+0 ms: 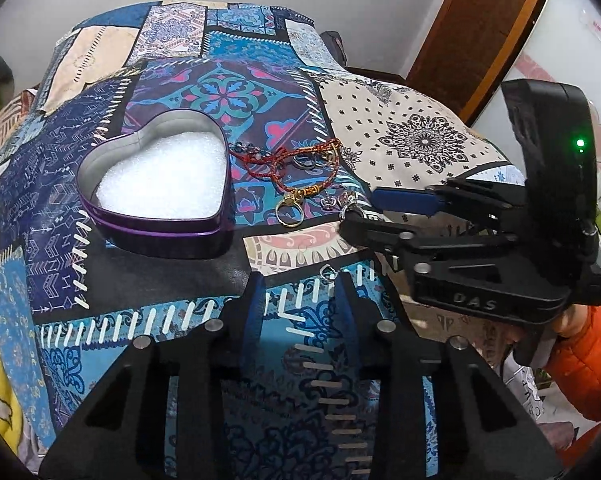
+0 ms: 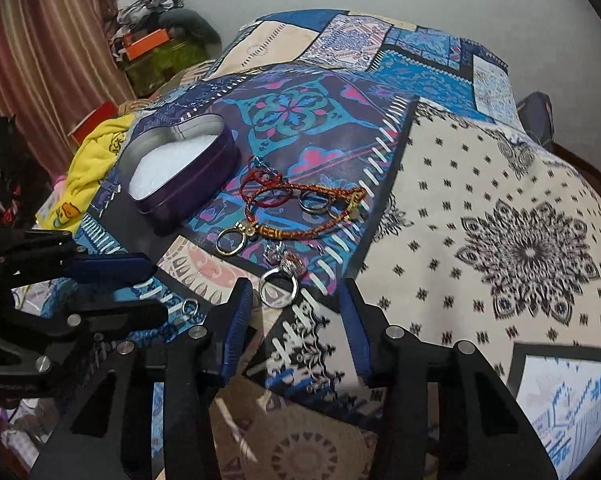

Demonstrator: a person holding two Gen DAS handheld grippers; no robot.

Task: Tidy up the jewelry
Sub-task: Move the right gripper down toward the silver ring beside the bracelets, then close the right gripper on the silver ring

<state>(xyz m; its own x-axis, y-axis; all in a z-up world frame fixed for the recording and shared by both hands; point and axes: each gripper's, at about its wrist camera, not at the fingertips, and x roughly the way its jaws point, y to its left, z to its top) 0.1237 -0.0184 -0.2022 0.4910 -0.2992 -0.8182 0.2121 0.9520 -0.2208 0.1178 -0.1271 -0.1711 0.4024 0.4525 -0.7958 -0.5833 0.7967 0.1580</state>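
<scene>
Black, blue-padded left gripper [image 1: 298,300] low over patchwork cloth [image 2: 480,184], jaws wide, holding nothing, small silver ring [image 1: 327,272] at its tips. Right gripper [image 2: 296,300] likewise agape, empty, by a stone-set ring [image 2: 279,286]. Purple heart tin [image 1: 156,200], white-lined, near the cloth's left edge beside braided red cords [image 2: 300,200].

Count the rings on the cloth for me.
5: a gold ring near the tin, a stone ring ahead of the right gripper, a small silver ring by the left gripper, two rings within the bracelets. The tangle may hide more.

Left gripper [image 1: 298,280] and right gripper [image 2: 296,294] both gape.
</scene>
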